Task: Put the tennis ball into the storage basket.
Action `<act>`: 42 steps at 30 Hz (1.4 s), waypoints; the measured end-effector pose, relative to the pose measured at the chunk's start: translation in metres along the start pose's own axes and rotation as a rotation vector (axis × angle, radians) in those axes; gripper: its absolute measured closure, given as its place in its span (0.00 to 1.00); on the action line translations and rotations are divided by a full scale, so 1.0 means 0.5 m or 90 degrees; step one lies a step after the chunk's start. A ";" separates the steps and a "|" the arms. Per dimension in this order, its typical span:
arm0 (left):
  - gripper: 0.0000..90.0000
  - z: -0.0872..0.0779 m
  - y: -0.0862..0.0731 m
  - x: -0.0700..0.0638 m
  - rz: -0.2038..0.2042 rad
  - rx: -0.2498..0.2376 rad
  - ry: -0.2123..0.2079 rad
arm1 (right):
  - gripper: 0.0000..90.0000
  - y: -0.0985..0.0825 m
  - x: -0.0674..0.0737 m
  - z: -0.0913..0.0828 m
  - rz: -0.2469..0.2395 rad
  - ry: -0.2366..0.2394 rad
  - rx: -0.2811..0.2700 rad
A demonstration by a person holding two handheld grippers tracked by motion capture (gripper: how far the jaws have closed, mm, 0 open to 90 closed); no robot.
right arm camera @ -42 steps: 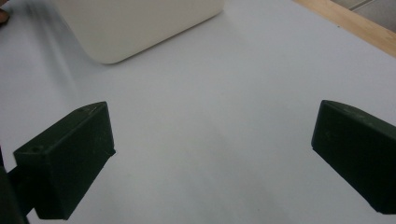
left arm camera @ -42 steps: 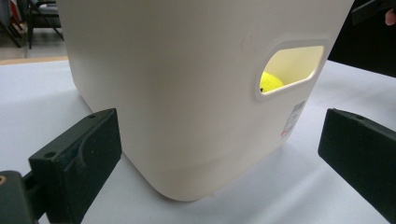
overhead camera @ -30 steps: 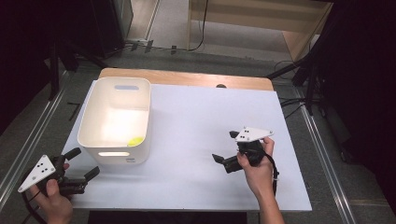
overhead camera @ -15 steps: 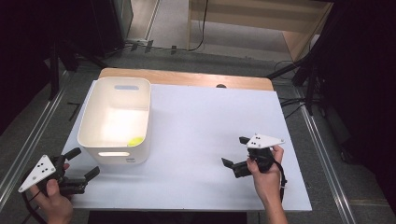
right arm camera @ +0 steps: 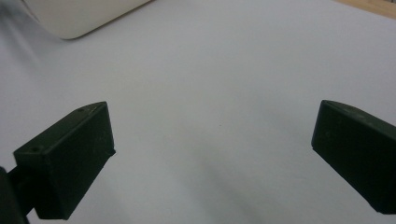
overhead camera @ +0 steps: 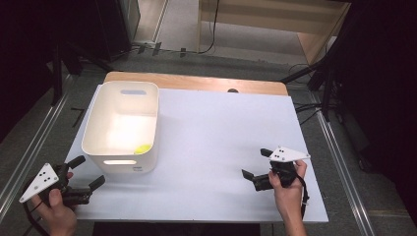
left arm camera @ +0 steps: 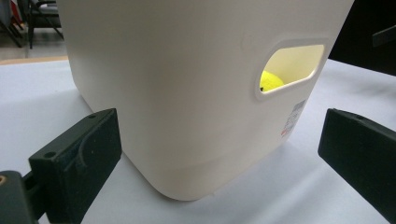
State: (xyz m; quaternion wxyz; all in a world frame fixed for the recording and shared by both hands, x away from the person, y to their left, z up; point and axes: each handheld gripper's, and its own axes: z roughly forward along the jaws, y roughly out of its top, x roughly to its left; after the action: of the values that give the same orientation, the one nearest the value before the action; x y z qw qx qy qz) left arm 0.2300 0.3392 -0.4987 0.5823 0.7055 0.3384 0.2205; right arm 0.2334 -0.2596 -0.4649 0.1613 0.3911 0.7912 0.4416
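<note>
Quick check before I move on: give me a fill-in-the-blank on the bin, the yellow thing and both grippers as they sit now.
1. The yellow object lies inside the white ____.
2. In the left gripper view it shows through the bin's ____ cut-out.
3. The left gripper and the right gripper both have their jaws ____.
4. The right gripper holds ____.

Missing words: bin; handle; open; nothing
</note>
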 end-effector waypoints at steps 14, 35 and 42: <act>0.00 0.000 0.000 0.000 0.001 0.002 0.000 | 0.00 -0.040 -0.020 -0.022 0.024 -0.021 -0.015; 0.00 0.000 0.000 -0.001 0.001 0.002 0.001 | 0.00 -0.103 -0.041 -0.043 0.069 -0.043 -0.037; 0.00 0.000 0.000 0.000 0.001 0.002 0.001 | 0.00 -0.120 -0.047 -0.053 0.084 -0.052 -0.057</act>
State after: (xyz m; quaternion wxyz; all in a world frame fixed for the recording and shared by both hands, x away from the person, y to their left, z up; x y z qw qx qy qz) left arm 0.2298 0.3391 -0.4986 0.5811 0.7063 0.3385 0.2209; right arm 0.2037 -0.3109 -0.5018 0.1815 0.4526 0.7361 0.4694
